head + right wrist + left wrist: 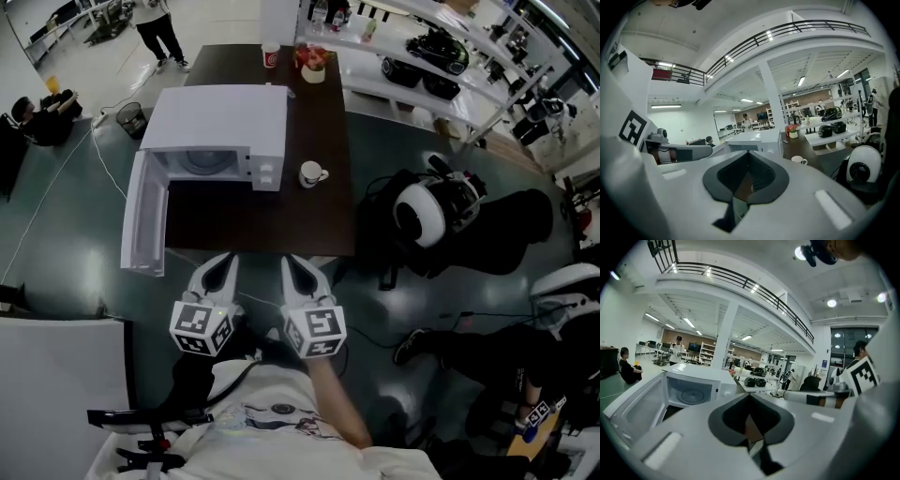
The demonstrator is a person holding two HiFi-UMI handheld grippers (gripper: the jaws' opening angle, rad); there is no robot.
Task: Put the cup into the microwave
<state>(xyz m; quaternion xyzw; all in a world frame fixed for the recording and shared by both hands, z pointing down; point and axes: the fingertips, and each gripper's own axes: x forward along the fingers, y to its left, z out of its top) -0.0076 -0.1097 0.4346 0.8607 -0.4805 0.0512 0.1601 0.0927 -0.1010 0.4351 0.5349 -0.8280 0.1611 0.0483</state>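
A white cup [312, 173] with a handle stands on the dark table [281, 220], just right of the white microwave [217, 131]. The microwave's door [145, 217] hangs wide open to the left, and its cavity with the turntable [691, 394] holds nothing. My left gripper [225, 260] and right gripper [289, 262] hover side by side in front of the table's near edge, both shut and holding nothing. In the right gripper view the cup [798, 160] is ahead and to the right of the jaws. The left gripper view faces the microwave [693, 387].
A red cup [271, 56] and a flower pot [313, 67] stand at the table's far end. Shelves with appliances [422, 56] run along the right. A white round device [420, 214] and cables lie on the floor to the right. A bin [131, 118] stands far left.
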